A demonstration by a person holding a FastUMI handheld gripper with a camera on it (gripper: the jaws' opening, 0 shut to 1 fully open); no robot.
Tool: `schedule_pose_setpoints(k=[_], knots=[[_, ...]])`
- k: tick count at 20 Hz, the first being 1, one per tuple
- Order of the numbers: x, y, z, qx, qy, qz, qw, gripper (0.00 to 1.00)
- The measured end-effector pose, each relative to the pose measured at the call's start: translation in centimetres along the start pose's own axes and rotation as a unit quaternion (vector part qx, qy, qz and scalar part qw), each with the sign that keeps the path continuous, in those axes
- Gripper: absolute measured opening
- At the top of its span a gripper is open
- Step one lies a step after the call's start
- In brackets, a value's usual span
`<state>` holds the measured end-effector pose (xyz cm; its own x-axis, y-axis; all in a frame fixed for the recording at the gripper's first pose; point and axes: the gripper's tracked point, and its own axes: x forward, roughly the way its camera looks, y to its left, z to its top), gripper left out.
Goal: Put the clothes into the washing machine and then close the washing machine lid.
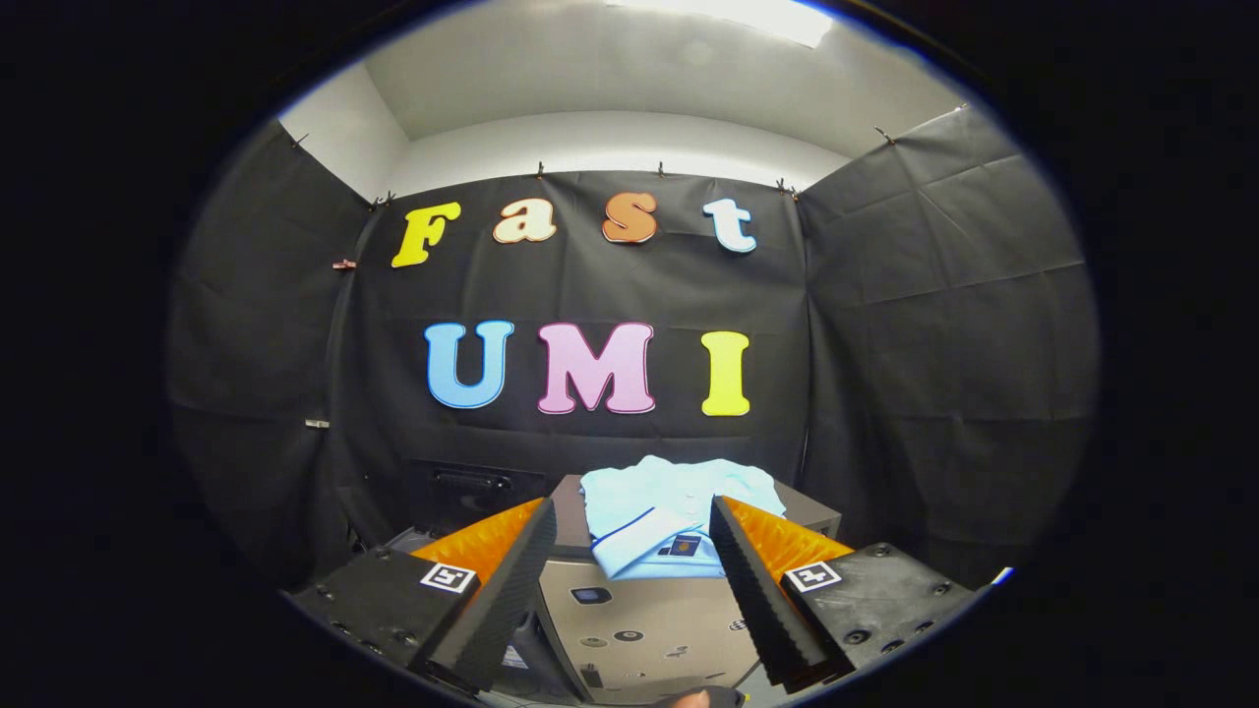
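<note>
Fingers [629, 551] apart, empty, above washing machine [639, 619] top; blue clothes [669, 516] beyond, before black cloth wall [934, 324].

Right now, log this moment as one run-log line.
stage: approach | hand-held gripper: open, holding nothing | shirt: folded on washer, just beyond fingers | loading: not yet done

Light comes from a bright ceiling panel [728, 15] overhead, blown out to white glare. Below it my booth is dim; the black cloth walls [944, 324] soak up light. Fisheye bending curves the edges. The pale blue shirt [659, 501] stays sharp between my claw [629, 551] fingers, spread wide.
</note>
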<state>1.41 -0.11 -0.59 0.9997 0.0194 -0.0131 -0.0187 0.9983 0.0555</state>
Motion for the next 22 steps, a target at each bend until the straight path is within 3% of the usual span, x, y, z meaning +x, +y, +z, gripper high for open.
schedule_pose_setpoints(k=[5,11,15,20,22], knots=[[2.0,-0.1,-0.2,0.007,0.005,-0.001,1.0,0.98],[7.9,-2.1,0.5,-0.002,0.028,-0.025,0.999,0.98],[12.3,-3.1,0.0,0.036,0.07,-0.026,0.997,0.98],[19.0,-6.6,-3.4,0.011,0.139,-0.072,0.988,0.99],[21.5,-6.5,-5.3,0.037,0.179,-0.066,0.981,0.99]])
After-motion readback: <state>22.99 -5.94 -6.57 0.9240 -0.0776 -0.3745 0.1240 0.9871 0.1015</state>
